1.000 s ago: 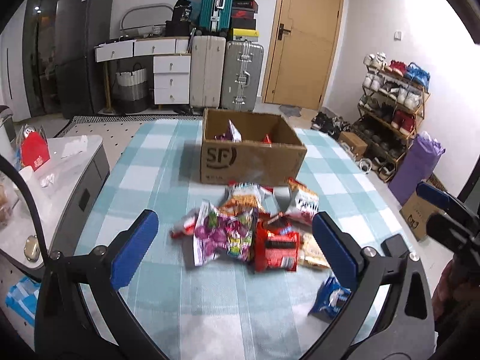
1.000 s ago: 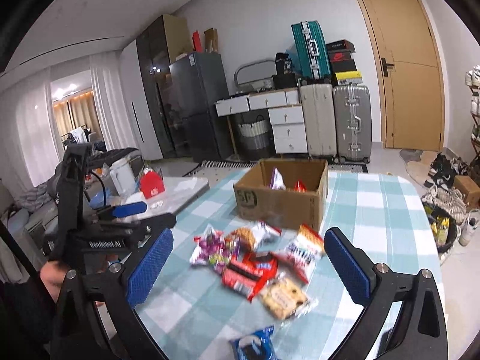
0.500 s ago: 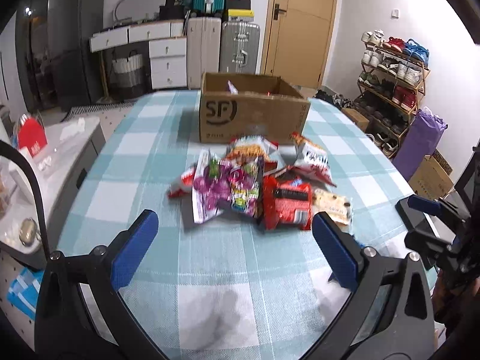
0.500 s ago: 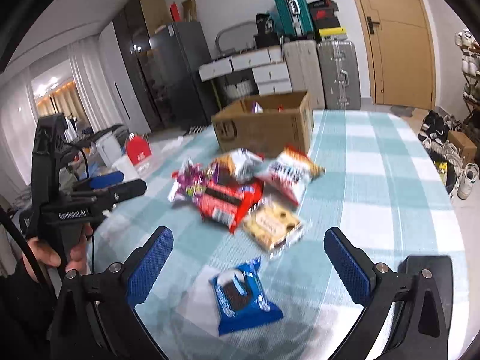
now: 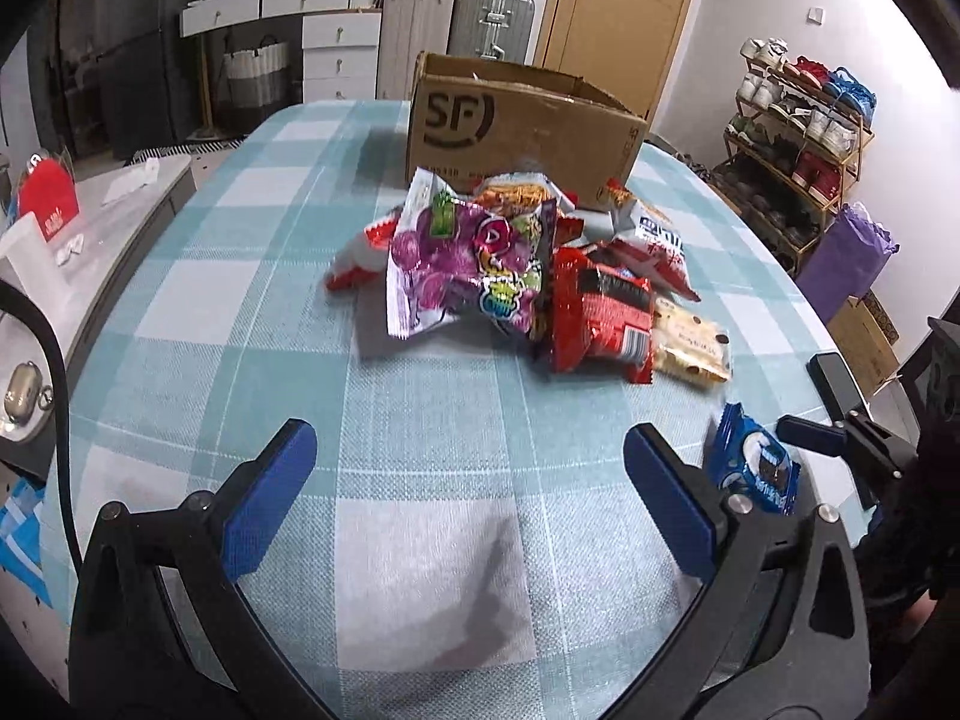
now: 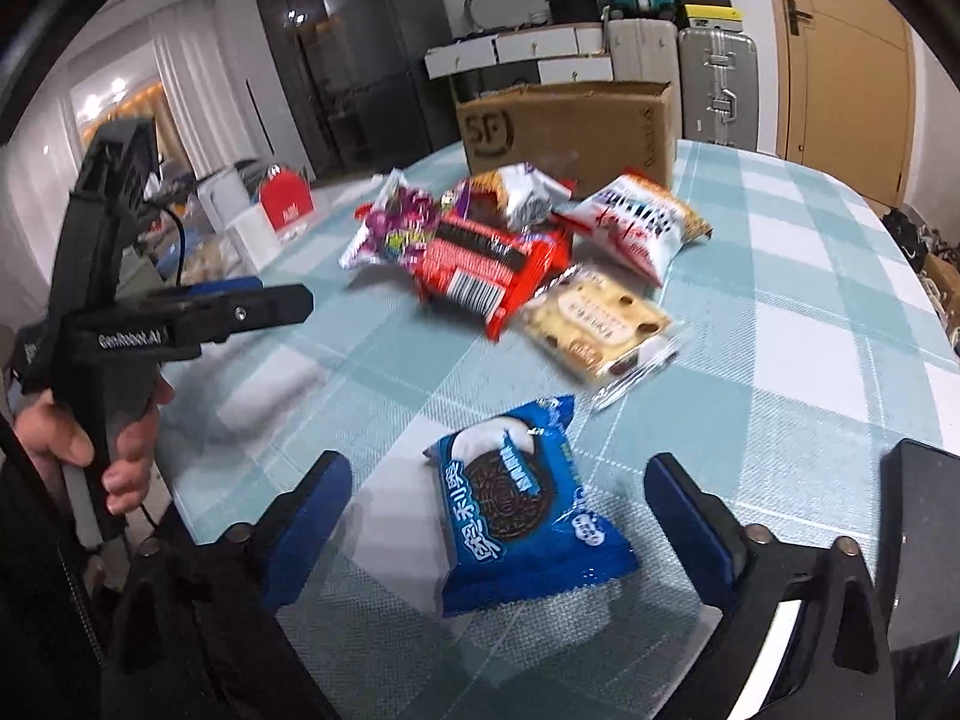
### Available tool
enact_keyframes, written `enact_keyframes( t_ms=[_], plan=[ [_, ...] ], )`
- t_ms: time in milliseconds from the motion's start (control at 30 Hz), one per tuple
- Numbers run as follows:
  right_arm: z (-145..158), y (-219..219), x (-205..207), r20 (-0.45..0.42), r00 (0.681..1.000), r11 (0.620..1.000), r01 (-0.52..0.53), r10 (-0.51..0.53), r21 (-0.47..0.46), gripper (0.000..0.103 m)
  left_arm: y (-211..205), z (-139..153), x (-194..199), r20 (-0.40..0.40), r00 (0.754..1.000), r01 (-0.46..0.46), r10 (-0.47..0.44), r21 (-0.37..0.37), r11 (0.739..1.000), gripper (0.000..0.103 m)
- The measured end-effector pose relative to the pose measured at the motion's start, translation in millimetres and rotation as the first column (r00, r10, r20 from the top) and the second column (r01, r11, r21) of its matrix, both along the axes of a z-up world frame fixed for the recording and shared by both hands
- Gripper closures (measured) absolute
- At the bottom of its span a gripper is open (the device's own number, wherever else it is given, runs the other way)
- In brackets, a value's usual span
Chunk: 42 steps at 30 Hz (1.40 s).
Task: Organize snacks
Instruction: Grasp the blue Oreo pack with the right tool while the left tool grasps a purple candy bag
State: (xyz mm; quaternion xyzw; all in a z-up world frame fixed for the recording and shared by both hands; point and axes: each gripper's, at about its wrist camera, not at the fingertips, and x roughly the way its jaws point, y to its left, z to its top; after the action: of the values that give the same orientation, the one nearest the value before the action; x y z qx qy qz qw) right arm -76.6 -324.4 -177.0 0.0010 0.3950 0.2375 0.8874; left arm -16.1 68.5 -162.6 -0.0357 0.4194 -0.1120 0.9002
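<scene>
A pile of snack packs lies on the checked tablecloth (image 5: 420,546) in front of an open cardboard box (image 5: 516,120): a purple candy bag (image 5: 462,264), a red pack (image 5: 600,312) and a biscuit pack (image 5: 690,348). A blue Oreo pack (image 6: 516,504) lies apart, nearer me. My right gripper (image 6: 498,522) is open, low over the table, with the Oreo pack between its fingers, not touching. My left gripper (image 5: 468,504) is open and empty over bare cloth, short of the pile. The Oreo pack also shows in the left wrist view (image 5: 756,468).
A black phone-like slab (image 6: 918,540) lies at the table's right edge. A white side counter with a red box (image 5: 48,204) stands to the left. Suitcases, drawers, a door and a shoe rack (image 5: 798,132) lie beyond the table.
Both grippers have dropped and moved forward towards the table. The snack pile looms larger, and the Oreo pack now sits between the right gripper's fingers. Both stay open.
</scene>
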Motion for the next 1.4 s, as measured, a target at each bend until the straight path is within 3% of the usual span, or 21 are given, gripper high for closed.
enact_keyframes(
  t_ms=[67,233,367,600,833,1100,1400],
  plan=[
    [-4,3,2,-0.012,1.0,1.0,-0.002,0.002,-0.019,0.018,-1,-2,0,-0.001,1.0,0.001,-0.001,0.001,1.0,0.001],
    [-11,5,8,-0.034,0.999,0.999,-0.001,0.0,-0.034,0.031,-2,-4,2,-0.003,1.0,0.001,-0.001,0.002,1.0,0.001],
    [-11,2,10,-0.026,0.999,0.998,0.02,-0.022,-0.057,0.058,-2,-8,5,-0.016,1.0,-0.006,0.006,-0.005,1.0,0.001],
    [-11,-4,8,-0.02,0.999,0.999,0.033,-0.034,-0.014,0.058,1,-8,7,-0.021,1.0,-0.007,0.007,-0.003,1.0,0.001],
    [-8,-12,10,-0.037,0.997,0.997,0.068,-0.066,0.039,0.058,14,15,30,0.03,0.999,-0.015,0.015,-0.006,1.0,0.001],
    [1,-15,9,-0.04,0.997,0.993,0.076,-0.072,0.096,0.058,31,0,74,-0.074,0.997,-0.044,0.034,-0.137,0.99,0.001],
    [5,-13,10,-0.028,0.997,0.993,0.07,-0.067,0.098,0.058,37,-28,116,-0.186,0.982,-0.093,0.037,-0.307,0.947,0.015]
  ],
)
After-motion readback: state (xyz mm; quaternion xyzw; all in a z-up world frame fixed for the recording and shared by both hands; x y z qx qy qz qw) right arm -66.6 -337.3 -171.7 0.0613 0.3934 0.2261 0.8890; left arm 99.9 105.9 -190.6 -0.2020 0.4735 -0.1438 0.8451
